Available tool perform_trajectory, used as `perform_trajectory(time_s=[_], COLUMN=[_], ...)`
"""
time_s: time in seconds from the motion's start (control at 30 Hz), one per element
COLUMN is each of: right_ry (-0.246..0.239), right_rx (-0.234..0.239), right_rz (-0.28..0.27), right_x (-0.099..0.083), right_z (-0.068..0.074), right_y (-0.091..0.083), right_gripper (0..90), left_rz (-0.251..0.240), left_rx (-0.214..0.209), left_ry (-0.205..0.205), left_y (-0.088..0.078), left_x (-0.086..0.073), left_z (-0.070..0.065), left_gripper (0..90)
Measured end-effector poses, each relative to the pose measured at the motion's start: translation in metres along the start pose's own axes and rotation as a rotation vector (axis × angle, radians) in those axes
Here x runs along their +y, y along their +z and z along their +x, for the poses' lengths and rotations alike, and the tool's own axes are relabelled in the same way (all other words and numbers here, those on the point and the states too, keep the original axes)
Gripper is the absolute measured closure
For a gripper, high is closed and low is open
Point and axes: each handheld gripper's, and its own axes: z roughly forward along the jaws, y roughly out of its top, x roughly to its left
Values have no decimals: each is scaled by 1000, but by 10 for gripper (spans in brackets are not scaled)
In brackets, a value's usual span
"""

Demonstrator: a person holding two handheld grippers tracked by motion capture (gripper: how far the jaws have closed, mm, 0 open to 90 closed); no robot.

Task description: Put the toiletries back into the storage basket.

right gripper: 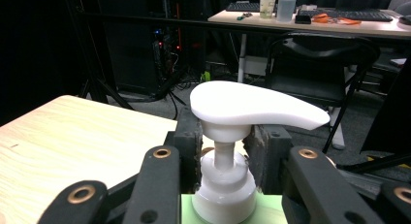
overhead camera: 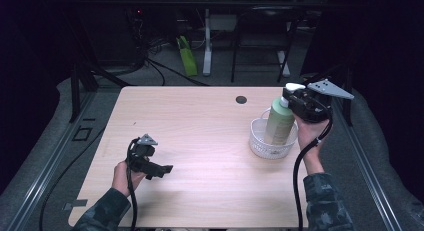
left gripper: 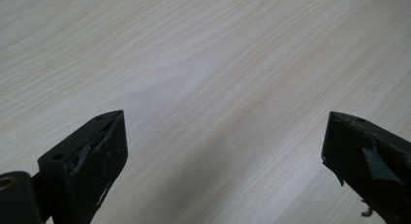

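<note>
A green pump bottle (overhead camera: 280,122) with a white pump head (right gripper: 252,107) stands in a white round basket (overhead camera: 260,143) at the table's right side. My right gripper (overhead camera: 296,102) is shut on the bottle's white neck (right gripper: 224,185), just under the pump head, with a jaw on each side. At the table's front left, my left gripper (overhead camera: 161,170) hovers low over bare wood, held by a hand. Its two black fingertips (left gripper: 102,146) stand wide apart with nothing between them.
The light wooden table (overhead camera: 190,126) has a dark round hole (overhead camera: 241,99) near its far edge. Beyond the table stand a desk, a black chair (right gripper: 315,54) and a green bag (overhead camera: 187,56) on the floor.
</note>
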Motion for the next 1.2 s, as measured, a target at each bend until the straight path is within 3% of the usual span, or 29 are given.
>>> perform_trajectory(time_s=[1.2], right_ry=[-11], right_rx=[15], right_rz=[20], right_x=[-31], right_z=[-3], right_y=[7], right_gripper=[682], left_rz=[-3], left_rx=[1], left_ry=[-1], left_y=[-1], left_x=[0], left_z=[1], left_gripper=[26])
